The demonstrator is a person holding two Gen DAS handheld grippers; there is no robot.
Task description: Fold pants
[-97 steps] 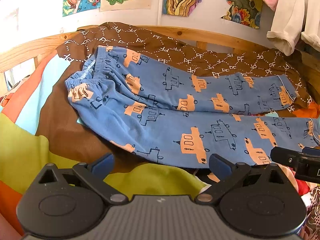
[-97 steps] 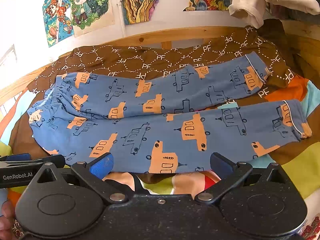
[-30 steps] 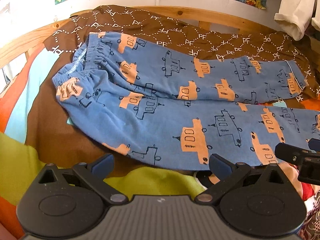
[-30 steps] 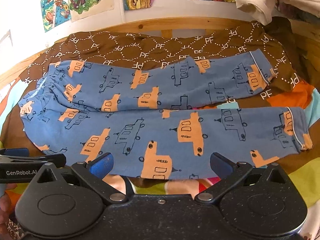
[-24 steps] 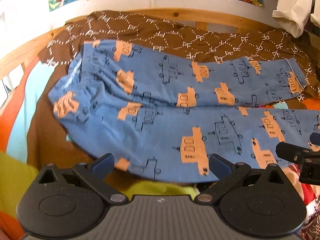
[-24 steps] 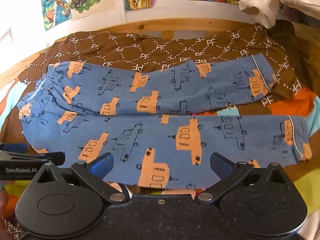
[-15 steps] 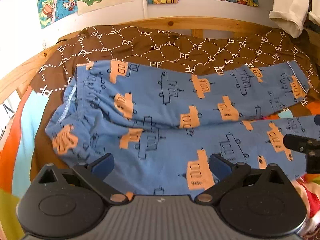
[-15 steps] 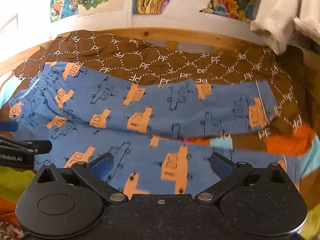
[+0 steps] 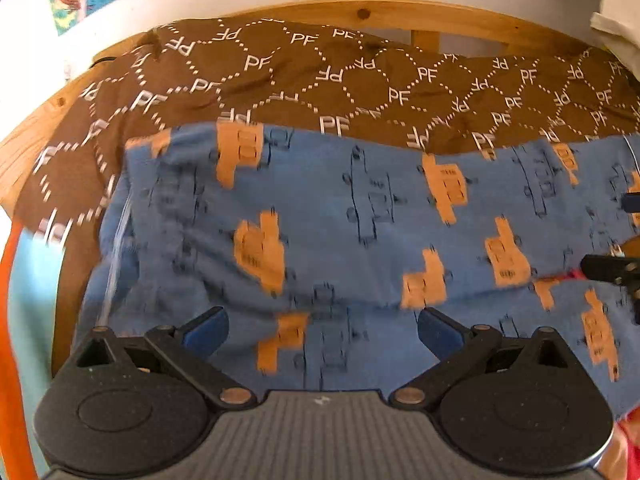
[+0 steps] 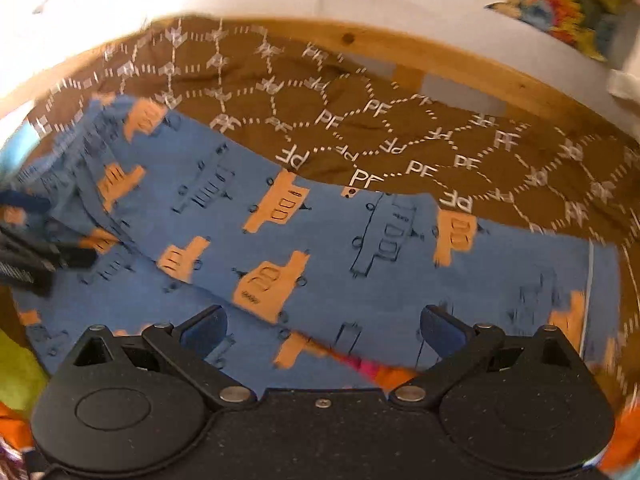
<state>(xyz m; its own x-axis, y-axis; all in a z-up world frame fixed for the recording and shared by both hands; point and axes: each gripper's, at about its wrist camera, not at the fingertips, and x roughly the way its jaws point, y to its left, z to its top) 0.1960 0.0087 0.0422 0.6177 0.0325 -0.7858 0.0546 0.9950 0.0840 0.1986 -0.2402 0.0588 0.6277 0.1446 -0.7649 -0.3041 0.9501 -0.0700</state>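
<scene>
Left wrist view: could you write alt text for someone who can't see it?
Blue pants printed with orange vehicles lie spread on a brown "PF" blanket, filling most of the blurred frame. The left gripper is open above the fabric, holding nothing; the right gripper pokes in at the right edge.

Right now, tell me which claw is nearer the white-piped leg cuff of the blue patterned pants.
Right. The right claw hovers beside the cuff; the left claw is over the waistband end, far from it.

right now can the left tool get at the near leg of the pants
Probably yes: the left tool is open right over the blue pants, with nothing between its fingers and the fabric.
</scene>
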